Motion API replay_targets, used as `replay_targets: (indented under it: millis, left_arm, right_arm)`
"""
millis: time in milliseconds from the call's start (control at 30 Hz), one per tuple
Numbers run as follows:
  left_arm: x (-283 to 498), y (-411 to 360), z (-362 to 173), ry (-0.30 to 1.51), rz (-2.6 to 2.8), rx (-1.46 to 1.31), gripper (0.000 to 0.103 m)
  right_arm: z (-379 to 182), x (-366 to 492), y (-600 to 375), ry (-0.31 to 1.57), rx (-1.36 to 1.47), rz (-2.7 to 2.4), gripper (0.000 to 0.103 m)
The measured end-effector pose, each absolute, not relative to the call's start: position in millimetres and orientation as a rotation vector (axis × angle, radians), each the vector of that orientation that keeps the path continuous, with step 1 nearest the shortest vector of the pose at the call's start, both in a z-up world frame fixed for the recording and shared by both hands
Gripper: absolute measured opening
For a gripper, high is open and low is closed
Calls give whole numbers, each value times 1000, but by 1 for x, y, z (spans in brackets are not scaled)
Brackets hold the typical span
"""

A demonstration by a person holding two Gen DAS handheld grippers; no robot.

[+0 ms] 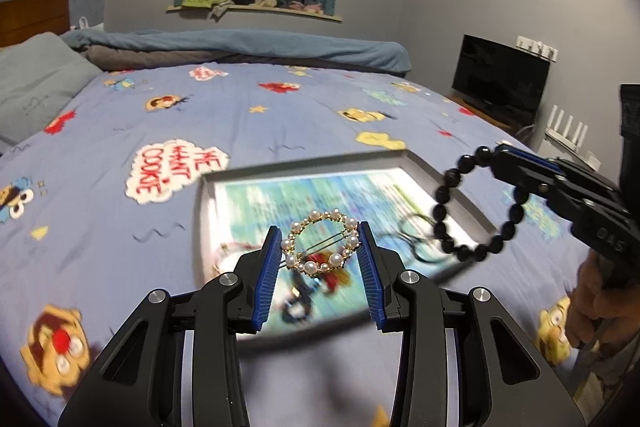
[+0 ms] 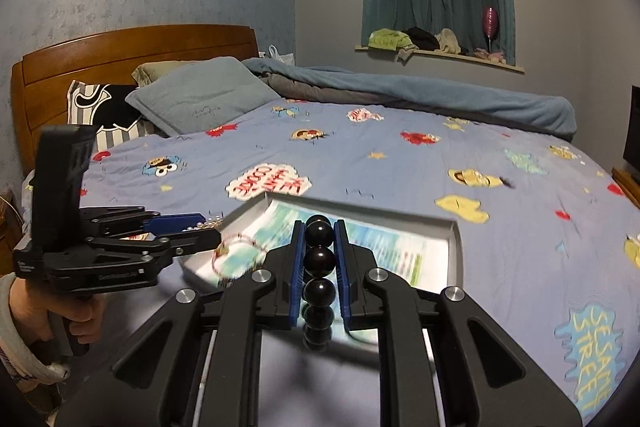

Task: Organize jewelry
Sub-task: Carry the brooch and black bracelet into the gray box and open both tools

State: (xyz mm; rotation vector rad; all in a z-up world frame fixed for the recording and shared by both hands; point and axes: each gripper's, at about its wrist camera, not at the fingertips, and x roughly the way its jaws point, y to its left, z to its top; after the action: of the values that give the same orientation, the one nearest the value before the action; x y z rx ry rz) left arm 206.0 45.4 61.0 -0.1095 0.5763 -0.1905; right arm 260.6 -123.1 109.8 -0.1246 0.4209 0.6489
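My left gripper (image 1: 320, 239) is shut on a round pearl-and-gold hair clip (image 1: 320, 247) and holds it above a grey tray (image 1: 448, 175) with a colourful lining. My right gripper (image 2: 319, 231) is shut on a black bead bracelet (image 2: 319, 259); in the left wrist view the bracelet (image 1: 452, 179) hangs as a ring from its tip over the tray's right side. The tray (image 2: 456, 247) lies on the bed. Blurred in the tray are a thin red bracelet (image 2: 236, 251), a black hair tie (image 1: 420, 243) and another dark piece (image 1: 296, 303).
The bed has a blue cartoon-print sheet (image 1: 240, 115). Pillows (image 2: 200, 95) and a wooden headboard (image 2: 132, 47) stand at its head, a rolled blue duvet (image 2: 420, 91) along the far side. A TV (image 1: 500, 79) stands to the right.
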Motion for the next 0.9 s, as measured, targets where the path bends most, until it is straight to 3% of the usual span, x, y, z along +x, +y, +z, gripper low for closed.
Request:
replay_targets:
  millis: [733,800,867,900]
  left_arm:
    - [302,62,9,801,-150,-96,40]
    - [301,62,7,799,-146,-100,44]
    - [298,62,8,786,-137,-99,57]
    - [295,63,10,772,-137,-101,58]
  right_arm:
    - [49,363,-95,623,-89,580,14]
    - [48,364,-97,623,-77,567,15]
    - [49,362,-99,614,-72,560,18]
    - [50,361,-100,605,-70,558,22]
